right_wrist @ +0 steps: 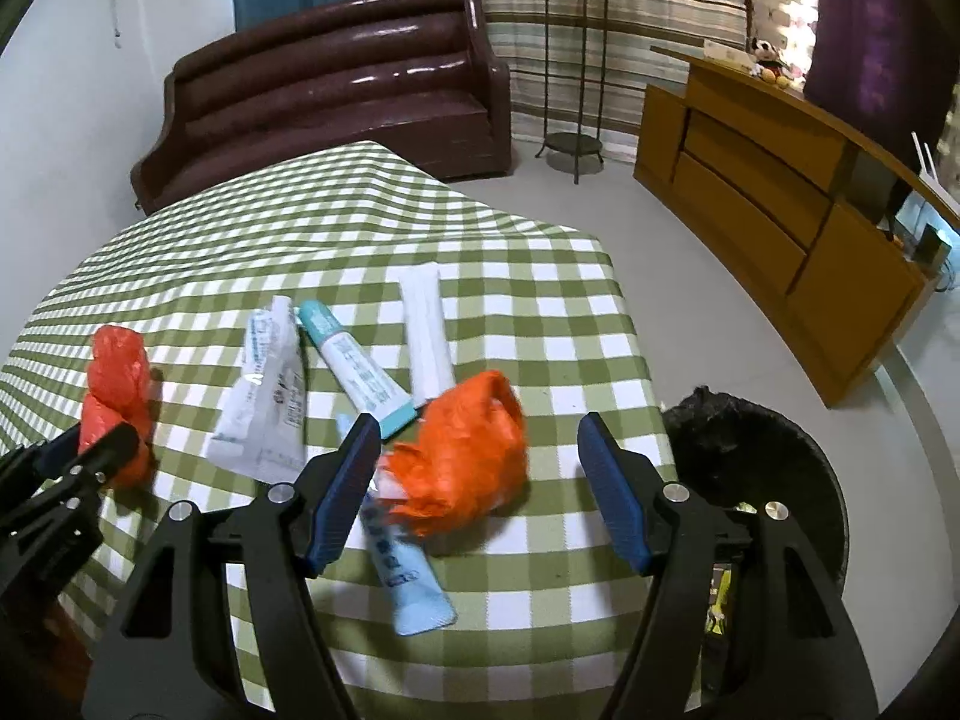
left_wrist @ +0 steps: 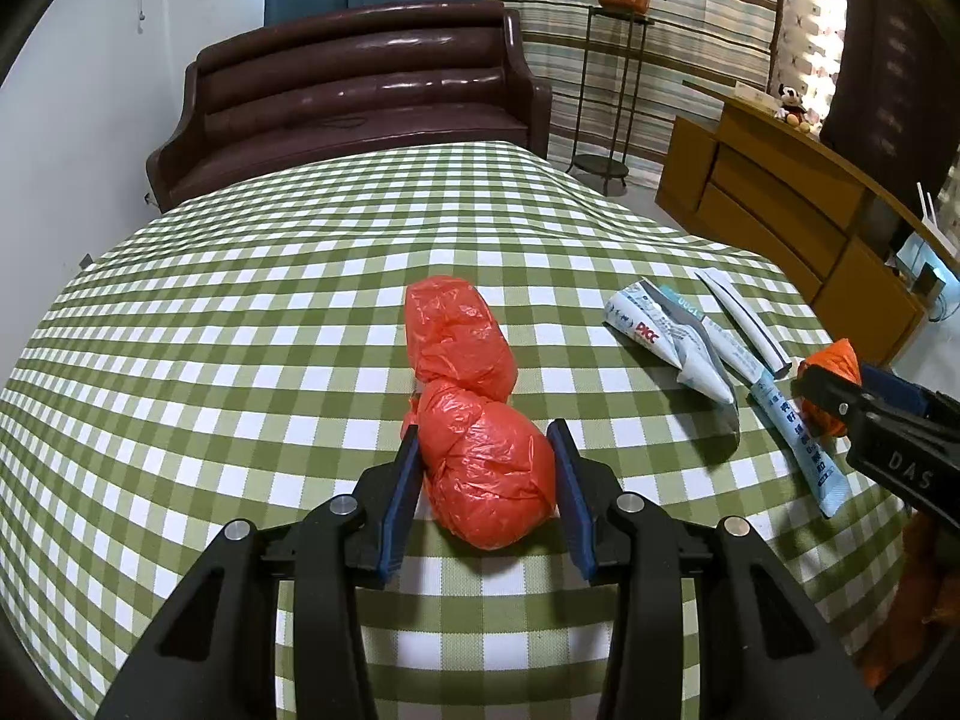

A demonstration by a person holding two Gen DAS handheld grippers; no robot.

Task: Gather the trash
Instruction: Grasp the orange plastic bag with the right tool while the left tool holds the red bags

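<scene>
Left gripper (left_wrist: pixel 486 480) jaws narrow, straddling red bag (left_wrist: pixel 480 420), long axis 12–6; right gripper (right_wrist: pixel 480 480) jaws wide around orange wad (right_wrist: pixel 462 462); bin (right_wrist: pixel 780 468) at 3.

Open right gripper (right_wrist: pixel 480 474) straddles a crumpled orange bag (right_wrist: pixel 468 456) on a checked tablecloth (right_wrist: pixel 540 588), tubes (right_wrist: pixel 357 369) just behind.
</scene>
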